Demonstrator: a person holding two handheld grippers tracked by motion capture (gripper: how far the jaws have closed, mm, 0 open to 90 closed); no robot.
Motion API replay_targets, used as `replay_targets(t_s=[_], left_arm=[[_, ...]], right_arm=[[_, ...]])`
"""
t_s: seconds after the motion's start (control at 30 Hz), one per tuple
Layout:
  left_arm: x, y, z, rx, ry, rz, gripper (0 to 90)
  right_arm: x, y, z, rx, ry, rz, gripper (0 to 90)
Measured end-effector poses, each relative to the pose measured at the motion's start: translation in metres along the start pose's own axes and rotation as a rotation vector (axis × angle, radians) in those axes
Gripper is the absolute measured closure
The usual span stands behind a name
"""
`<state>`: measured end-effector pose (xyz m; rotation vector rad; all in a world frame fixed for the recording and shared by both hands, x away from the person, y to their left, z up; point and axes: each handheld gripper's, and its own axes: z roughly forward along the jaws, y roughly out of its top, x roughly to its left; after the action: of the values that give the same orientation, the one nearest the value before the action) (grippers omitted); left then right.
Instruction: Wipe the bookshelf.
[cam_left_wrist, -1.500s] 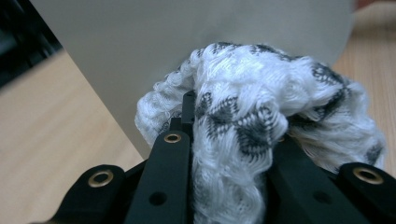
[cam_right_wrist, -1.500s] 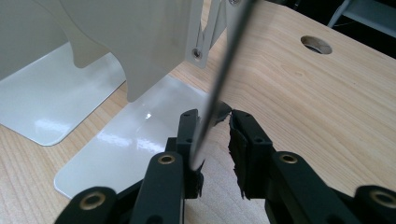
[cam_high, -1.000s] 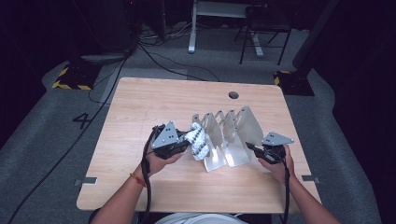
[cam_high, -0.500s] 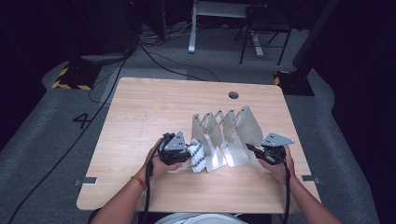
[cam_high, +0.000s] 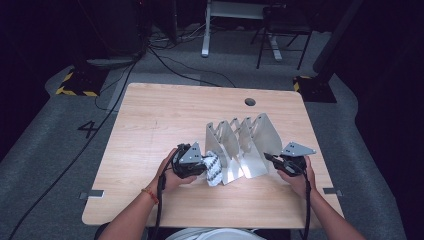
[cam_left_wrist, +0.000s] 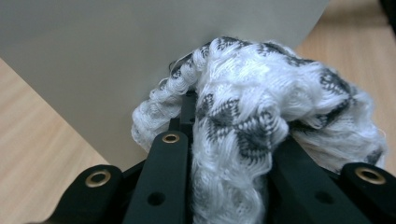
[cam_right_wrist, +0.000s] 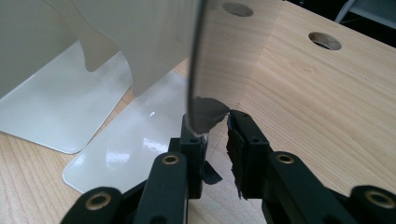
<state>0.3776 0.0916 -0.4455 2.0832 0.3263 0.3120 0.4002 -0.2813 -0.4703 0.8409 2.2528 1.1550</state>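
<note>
Pressing in from the left, the left claw (cam_high: 202, 166) has a white-and-grey knitted sock (cam_high: 212, 169) clamped between its jaws, bunched up and bulging out ahead of them. Right in front sits the rack (cam_high: 240, 147), a row of upright metal dividers on the desk (cam_high: 165, 115), running from the person's left to right. In the left claw's own view the sock (cam_left_wrist: 252, 116) is touching the nearest divider (cam_left_wrist: 116, 56), a pale sheet standing straight across the claw's line of travel. So that is the relation that counts: the slot lies beyond and beside that plate, and the sock looks to need a shift sideways to slip into a gap rather than butt the face.

Over on the other end, the right claw (cam_right_wrist: 219, 126) straddles the lower edge of the last divider (cam_right_wrist: 198, 70), jaws a little apart, one touching the metal; whether it truly pinches I cannot tell. It seems to be steadying the rack. The left claw is plainly the one nearer the sock's slot.
</note>
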Motion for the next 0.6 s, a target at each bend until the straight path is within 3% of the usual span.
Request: replay_targets(t_s=[0.4,0.5,0.6], left_arm=[[-0.005,0.033,-0.037,-0.259,0.063,0.024,78.6],[-0.006,0.033,-0.041,-0.291,0.093,0.014,78.2],[-0.007,0.032,-0.037,-0.270,0.095,0.023,78.0]], right_arm=[[0.003,0.000,0.000,-0.003,-0.005,0.000,76.2],[0.005,0.001,0.001,-0.001,0.000,-0.007,75.6],[0.007,0.001,0.002,0.004,-0.002,-0.016,75.5]])
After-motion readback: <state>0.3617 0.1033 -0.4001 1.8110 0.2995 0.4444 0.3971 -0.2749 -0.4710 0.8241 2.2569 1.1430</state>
